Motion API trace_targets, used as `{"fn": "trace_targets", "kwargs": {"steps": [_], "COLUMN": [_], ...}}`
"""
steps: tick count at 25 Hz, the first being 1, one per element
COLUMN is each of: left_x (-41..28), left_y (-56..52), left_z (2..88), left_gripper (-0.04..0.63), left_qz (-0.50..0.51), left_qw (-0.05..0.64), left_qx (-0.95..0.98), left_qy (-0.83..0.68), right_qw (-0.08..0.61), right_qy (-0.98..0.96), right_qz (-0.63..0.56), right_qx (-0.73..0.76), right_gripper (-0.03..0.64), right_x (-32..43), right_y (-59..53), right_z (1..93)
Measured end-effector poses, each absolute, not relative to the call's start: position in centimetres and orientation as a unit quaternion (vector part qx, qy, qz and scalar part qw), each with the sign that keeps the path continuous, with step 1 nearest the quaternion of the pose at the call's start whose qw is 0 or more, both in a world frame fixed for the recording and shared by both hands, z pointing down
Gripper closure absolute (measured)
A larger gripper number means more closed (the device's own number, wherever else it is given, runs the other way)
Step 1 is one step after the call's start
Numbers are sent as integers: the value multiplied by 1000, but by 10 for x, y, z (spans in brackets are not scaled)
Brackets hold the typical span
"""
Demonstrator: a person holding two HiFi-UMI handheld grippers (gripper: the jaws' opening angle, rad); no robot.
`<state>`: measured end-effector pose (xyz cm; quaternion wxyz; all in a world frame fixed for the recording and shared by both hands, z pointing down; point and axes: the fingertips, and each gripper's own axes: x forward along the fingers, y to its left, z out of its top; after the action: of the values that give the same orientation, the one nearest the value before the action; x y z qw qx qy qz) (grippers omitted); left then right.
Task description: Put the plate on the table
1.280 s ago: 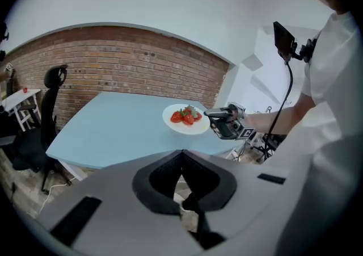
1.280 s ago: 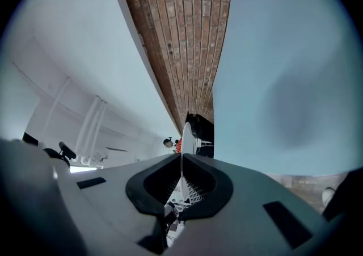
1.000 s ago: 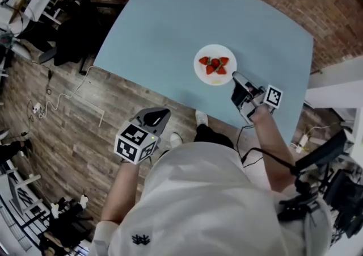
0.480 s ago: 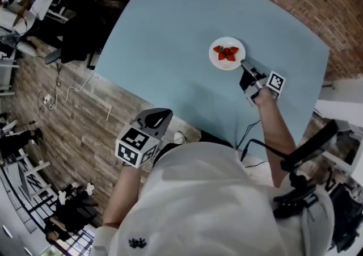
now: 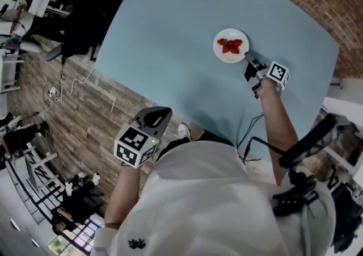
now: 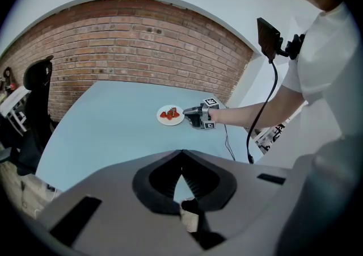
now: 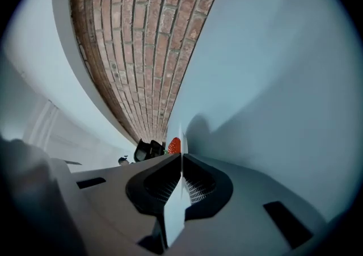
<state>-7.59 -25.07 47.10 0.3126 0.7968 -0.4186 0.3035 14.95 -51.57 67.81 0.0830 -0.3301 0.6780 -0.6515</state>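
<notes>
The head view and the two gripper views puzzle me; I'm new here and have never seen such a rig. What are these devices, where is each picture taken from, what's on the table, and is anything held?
There is no robot here: a person holds a two-jaw gripper in each hand. The head view comes from a camera on the person's head, looking steeply down. Each gripper view comes from a camera riding on that gripper and looking along its jaws. The marker cubes are parts of the grippers. On the light blue table there is a white plate of strawberries. The right gripper is shut on the plate's near rim; its own view shows the thin white edge between the jaws. The left gripper is shut and empty, held off the table above the wooden floor.
</notes>
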Motion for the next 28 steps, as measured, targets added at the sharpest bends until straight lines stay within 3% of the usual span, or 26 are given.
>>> {"fn": "trace_targets", "kwargs": {"steps": [9, 13, 18, 28], "left_x": [-72, -75, -78, -83], "left_y": [-246, -241, -234, -232], "left_z": [473, 473, 475, 470], "left_gripper": [594, 594, 594, 594], "left_qz": [309, 309, 309, 290], "left_qw": [314, 308, 306, 299], "left_qx": [799, 799, 797, 811], "left_qy": [-410, -414, -418, -410], "right_qw": [-10, -83, -167, -190], "right_qy": [729, 751, 761, 782], "right_qz": [-563, -506, -438, -389], "right_qx": [-390, -416, -450, -448], "right_gripper": [595, 531, 522, 523], "right_x": [146, 140, 143, 136], "right_y": [-524, -524, -523, -505], "right_z": [679, 682, 691, 660]}}
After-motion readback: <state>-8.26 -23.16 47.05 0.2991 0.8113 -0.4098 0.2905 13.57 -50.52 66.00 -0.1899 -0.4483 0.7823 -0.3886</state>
